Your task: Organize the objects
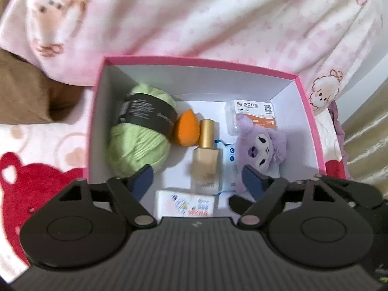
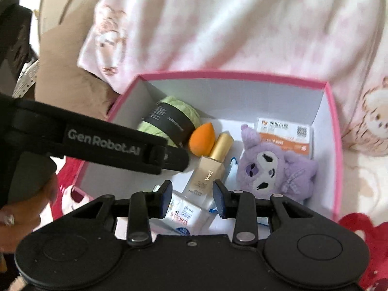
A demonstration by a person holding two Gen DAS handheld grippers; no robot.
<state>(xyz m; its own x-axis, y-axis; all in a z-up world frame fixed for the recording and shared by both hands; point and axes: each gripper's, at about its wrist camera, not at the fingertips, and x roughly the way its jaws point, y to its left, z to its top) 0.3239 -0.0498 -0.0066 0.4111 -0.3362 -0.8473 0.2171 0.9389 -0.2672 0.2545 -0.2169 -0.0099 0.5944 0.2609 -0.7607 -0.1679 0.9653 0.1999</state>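
Left gripper low centre of its own view, pointing down, jaws wide, nothing between. In right view it reaches in from left, hand on its grip. Right gripper bottom centre, jaws part-closed, pads not visibly pressing anything.

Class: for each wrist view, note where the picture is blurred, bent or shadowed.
Left wrist view: the blanket is smeared by blur, the pink box rim bows from fisheye distortion, the bottle looks soft. Right wrist view: the bottle's label is sharper, the blanket blurred, and the yarn casts shadow into the box corner.
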